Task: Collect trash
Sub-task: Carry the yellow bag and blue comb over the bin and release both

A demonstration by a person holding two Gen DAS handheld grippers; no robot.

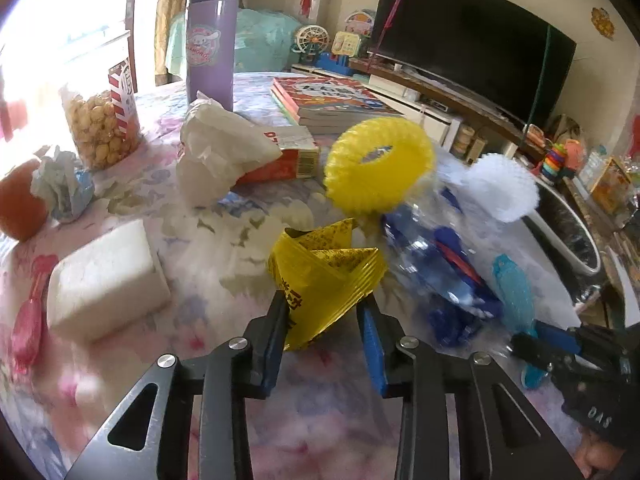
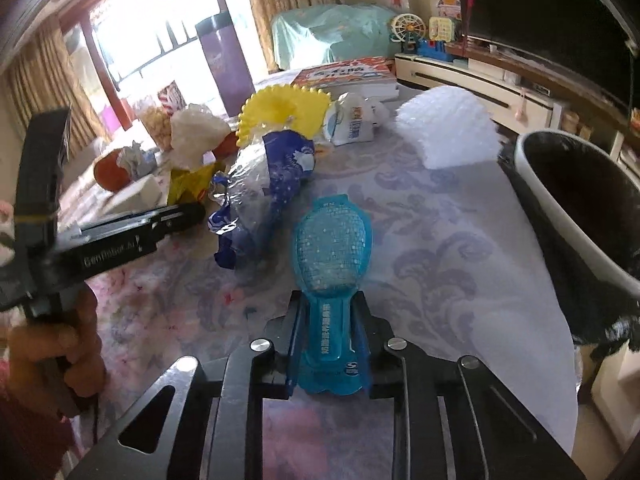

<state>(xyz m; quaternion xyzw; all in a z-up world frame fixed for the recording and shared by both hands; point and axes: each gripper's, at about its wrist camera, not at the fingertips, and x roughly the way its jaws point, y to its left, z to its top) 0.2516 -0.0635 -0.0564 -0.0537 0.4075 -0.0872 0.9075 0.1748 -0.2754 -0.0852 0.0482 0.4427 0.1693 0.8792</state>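
Left wrist view: left gripper clamped on yellow wrapper, jaws narrow, blue pads against both sides of its lower end. Wrapper raised off the floral tablecloth. Just beyond: crumpled blue-and-clear plastic bag, yellow ring, white foam sheet. Clear popcorn jar at left, full of popcorn. Purple tumbler upright behind, lid on, contents not visible. White foam block near left. Bin rim off the table's right edge.

Right wrist view: right gripper closed on blue blister pack by its narrow handle end, wide mesh end pointing forward above the cloth. Trash bin at right, beside the table edge, black liner inside; interior dark, contents cannot be told. Left gripper visible at left holding yellow wrapper.
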